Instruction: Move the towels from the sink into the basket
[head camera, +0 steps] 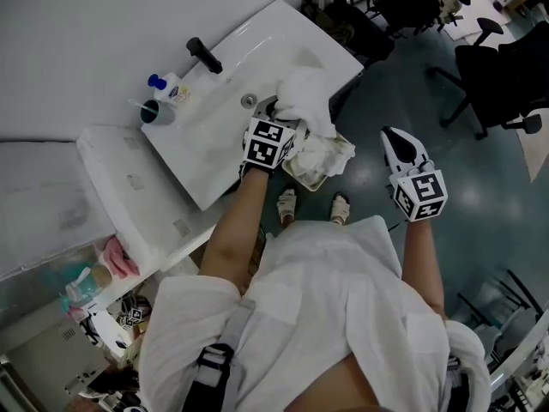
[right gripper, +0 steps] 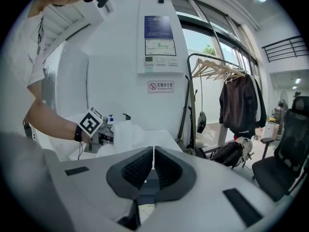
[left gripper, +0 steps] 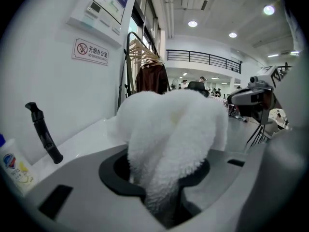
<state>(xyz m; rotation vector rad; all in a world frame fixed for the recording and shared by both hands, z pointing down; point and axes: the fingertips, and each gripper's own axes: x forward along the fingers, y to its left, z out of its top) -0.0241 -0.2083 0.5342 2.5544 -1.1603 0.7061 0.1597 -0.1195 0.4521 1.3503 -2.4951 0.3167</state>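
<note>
A fluffy white towel (head camera: 306, 93) hangs over the front rim of the white sink (head camera: 214, 144), with my left gripper (head camera: 276, 112) shut on it. In the left gripper view the towel (left gripper: 169, 134) fills the gap between the jaws and bulges above them. Just below the sink's edge stands the basket (head camera: 299, 175), with a crumpled cream towel (head camera: 326, 151) inside. My right gripper (head camera: 391, 136) hovers to the right of the basket over the floor. In the right gripper view its ribbed pads (right gripper: 137, 168) meet with nothing between them, and the held towel (right gripper: 128, 132) shows to the left.
A black faucet (head camera: 204, 56), a soap bottle (head camera: 172, 87) and a blue cup (head camera: 157, 112) stand at the sink's back. A white cabinet (head camera: 129, 196) adjoins the sink on the left. Black office chairs (head camera: 506, 67) stand at the right. The person's sandalled feet (head camera: 287, 204) are beside the basket.
</note>
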